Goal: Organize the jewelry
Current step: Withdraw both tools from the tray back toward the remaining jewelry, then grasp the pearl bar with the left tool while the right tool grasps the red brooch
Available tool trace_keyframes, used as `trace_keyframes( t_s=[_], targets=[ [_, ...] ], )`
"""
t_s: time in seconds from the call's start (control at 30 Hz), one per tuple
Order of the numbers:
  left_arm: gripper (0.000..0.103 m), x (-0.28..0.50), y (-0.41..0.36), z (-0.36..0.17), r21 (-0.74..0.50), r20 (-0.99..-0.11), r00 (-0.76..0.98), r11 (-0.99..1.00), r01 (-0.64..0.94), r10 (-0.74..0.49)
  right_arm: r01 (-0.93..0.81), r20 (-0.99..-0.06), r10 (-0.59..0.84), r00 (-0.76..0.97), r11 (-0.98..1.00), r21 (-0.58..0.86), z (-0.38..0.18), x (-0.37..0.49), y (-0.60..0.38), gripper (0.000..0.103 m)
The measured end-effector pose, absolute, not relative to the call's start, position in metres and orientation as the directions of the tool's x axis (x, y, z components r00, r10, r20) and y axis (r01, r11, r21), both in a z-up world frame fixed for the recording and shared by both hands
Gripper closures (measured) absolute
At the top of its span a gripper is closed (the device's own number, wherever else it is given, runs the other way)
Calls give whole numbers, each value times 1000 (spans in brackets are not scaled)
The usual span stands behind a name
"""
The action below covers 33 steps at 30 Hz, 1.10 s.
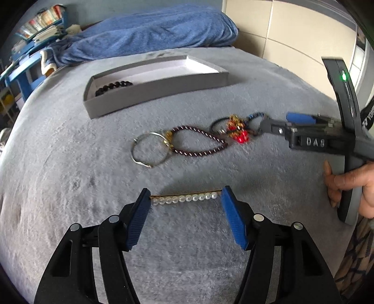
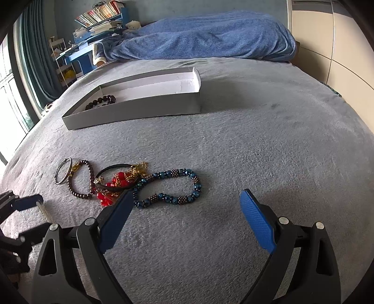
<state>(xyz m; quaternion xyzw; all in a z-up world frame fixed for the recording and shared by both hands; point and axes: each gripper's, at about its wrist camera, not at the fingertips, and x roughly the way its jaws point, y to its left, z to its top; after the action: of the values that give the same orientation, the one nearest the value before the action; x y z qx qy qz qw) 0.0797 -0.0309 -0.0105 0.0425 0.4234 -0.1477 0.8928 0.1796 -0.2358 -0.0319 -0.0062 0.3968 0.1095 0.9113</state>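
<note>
My left gripper (image 1: 185,195) is open, its blue pads either side of a white pearl hair clip (image 1: 184,198) lying on the grey blanket. My right gripper (image 2: 187,198) is open and empty, just short of a blue beaded bracelet (image 2: 174,186). Left of it lie a red and gold bead piece (image 2: 116,184), a black cord bracelet (image 2: 112,168), a dark maroon beaded bracelet (image 2: 81,180) and a silver bangle (image 2: 62,174). A grey shallow box (image 2: 140,110) behind holds a black bead bracelet (image 2: 100,101). In the left wrist view the right gripper (image 1: 264,126) reaches in over the pile.
A blue blanket (image 2: 205,35) is heaped at the far end of the bed. A blue shelf with books (image 2: 100,18) and a window with curtains stand at the left. A wardrobe wall (image 2: 339,35) is on the right. Bare grey blanket (image 2: 268,140) lies right of the jewelry.
</note>
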Motion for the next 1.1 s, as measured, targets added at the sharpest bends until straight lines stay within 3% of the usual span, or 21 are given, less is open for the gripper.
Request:
trace_keyframes(
  t_s=[0.4,0.5,0.8,0.9,0.97,1.1],
  targets=[
    [39,89,-13,-3,-84,-756,616,967,241,-220,-279,-696,244,676,958,65,-23,174,-216,12],
    [39,90,-10,-3,-88,-755,617,968,236,-219,-335,-681,282,676,940,57,-18,170,-202,16],
    [39,91,1,-4,-97,-758,618,973,212,-210,-424,-700,304,647,905,1,-21,169,-163,43],
    [39,92,4,-4,-103,-758,618,974,203,-209,-430,-713,301,633,903,0,-27,169,-162,63],
    [39,93,5,-3,-108,-756,620,974,201,-212,-432,-715,310,626,902,12,-27,169,-164,84],
    [39,94,6,-1,-112,-752,623,974,198,-213,-442,-701,340,627,896,40,-22,166,-169,94]
  ],
)
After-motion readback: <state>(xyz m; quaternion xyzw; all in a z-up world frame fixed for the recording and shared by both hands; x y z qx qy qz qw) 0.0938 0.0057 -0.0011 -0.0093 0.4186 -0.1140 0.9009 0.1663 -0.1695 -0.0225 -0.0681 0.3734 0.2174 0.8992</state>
